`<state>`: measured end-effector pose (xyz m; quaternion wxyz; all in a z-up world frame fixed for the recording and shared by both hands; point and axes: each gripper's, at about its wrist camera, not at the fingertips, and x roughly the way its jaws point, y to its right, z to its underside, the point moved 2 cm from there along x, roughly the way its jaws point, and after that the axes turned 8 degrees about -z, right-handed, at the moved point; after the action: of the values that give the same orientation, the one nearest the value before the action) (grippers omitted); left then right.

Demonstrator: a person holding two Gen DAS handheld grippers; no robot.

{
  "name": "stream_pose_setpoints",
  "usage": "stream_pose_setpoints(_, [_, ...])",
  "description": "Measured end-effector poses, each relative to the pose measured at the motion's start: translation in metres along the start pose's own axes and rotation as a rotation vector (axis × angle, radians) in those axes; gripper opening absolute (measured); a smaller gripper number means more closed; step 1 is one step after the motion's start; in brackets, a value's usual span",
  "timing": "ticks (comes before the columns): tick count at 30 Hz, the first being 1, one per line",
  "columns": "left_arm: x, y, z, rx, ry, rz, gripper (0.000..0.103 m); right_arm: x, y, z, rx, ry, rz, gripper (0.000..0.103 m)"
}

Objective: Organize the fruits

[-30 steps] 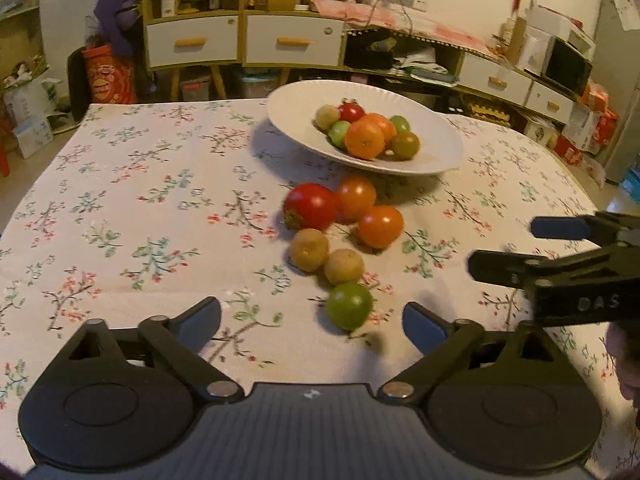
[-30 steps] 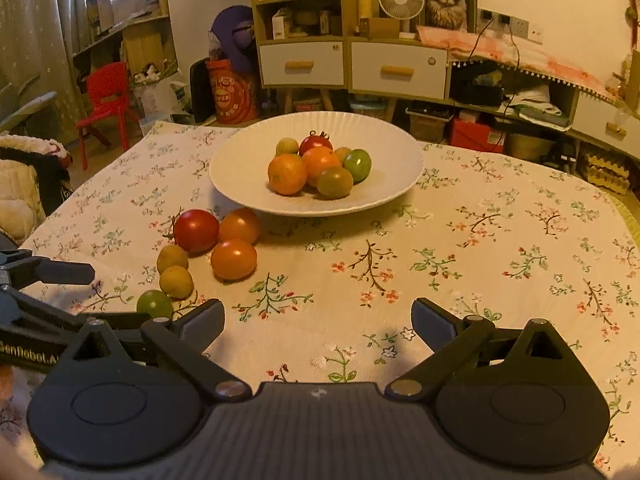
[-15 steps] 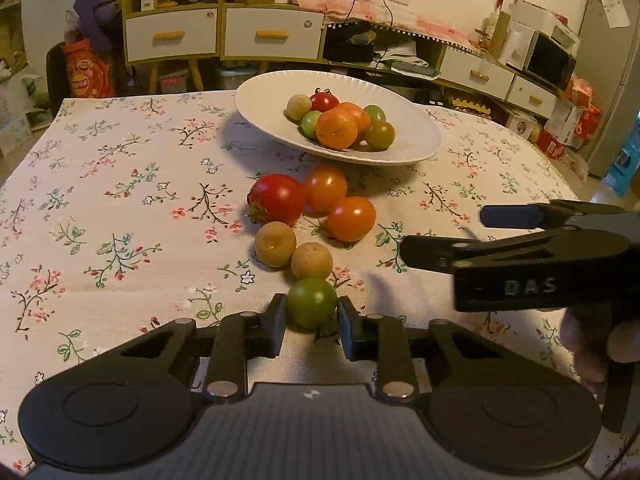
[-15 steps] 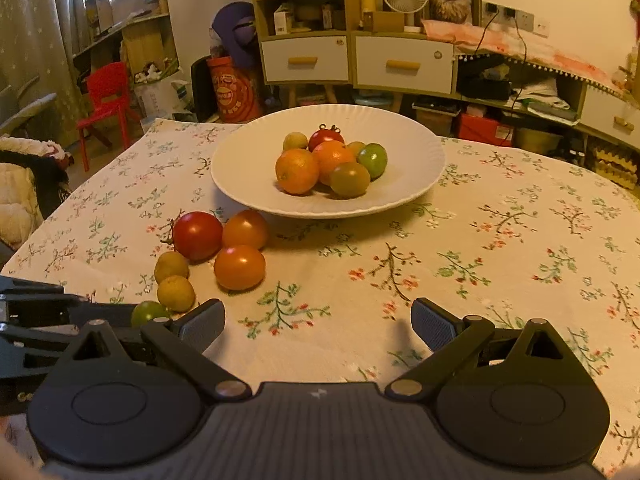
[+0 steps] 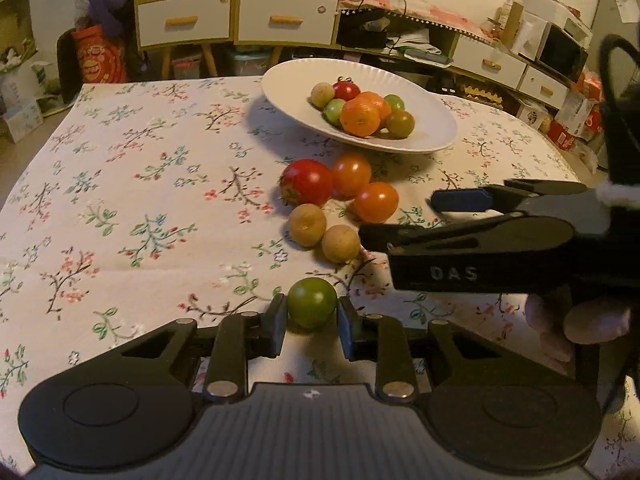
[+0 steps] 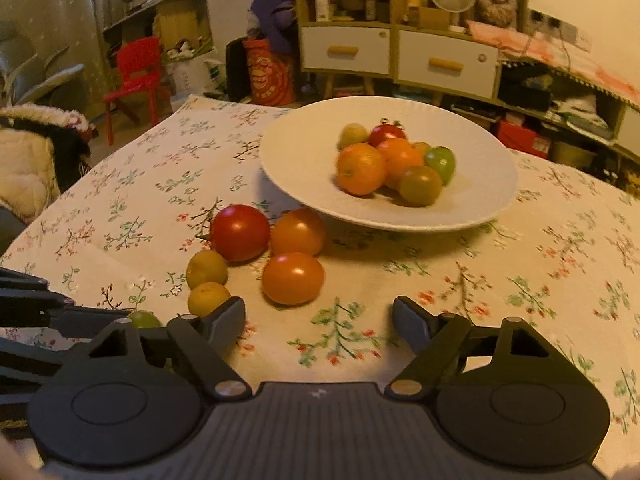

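My left gripper (image 5: 312, 310) is shut on a small green tomato (image 5: 312, 302) resting on the floral tablecloth. Beyond it lie two yellowish fruits (image 5: 307, 224), a red tomato (image 5: 307, 182) and two orange tomatoes (image 5: 376, 201). A white plate (image 5: 420, 140) farther back holds several mixed fruits. My right gripper (image 6: 319, 317) hovers just short of the nearer orange tomato (image 6: 293, 278); its jaws are closing with only tablecloth between them. In the left wrist view the right gripper (image 5: 416, 216) reaches in from the right, beside the loose fruits.
The table's far edge (image 5: 160, 82) gives way to cabinets with drawers (image 5: 286, 20) and clutter. A red chair (image 6: 136, 68) and a padded seat (image 6: 28, 160) stand off the table's left side. A hand (image 5: 576, 322) holds the right gripper.
My left gripper closed around the green tomato. The right gripper slid toward the loose fruits and its jaws narrowed.
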<state>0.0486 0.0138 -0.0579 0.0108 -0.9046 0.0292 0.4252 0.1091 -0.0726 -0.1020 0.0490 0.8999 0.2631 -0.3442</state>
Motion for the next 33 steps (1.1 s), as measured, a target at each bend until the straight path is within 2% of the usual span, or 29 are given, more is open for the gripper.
stream_pose_setpoints(7, [-0.005,-0.011,0.001,-0.020,-0.002,0.002,0.018,0.012,-0.009,-0.009,-0.008,-0.012,0.002,0.059])
stream_pose_setpoints(9, [-0.006,-0.013,0.001,-0.023,0.000,0.001,0.018,0.013,-0.011,-0.010,-0.016,-0.016,0.004,0.053])
stream_pose_setpoints(12, [-0.006,-0.014,0.001,-0.025,-0.001,0.000,0.018,0.013,-0.013,-0.009,-0.024,-0.019,0.008,0.037])
stream_pose_setpoints(14, [-0.007,-0.014,0.001,-0.024,0.000,0.000,0.018,0.013,-0.014,-0.010,-0.026,-0.021,0.008,0.032])
stream_pose_setpoints(33, [-0.009,-0.006,0.000,-0.013,0.007,0.009,0.018,-0.022,0.003,0.000,0.023,-0.038,0.004,0.032])
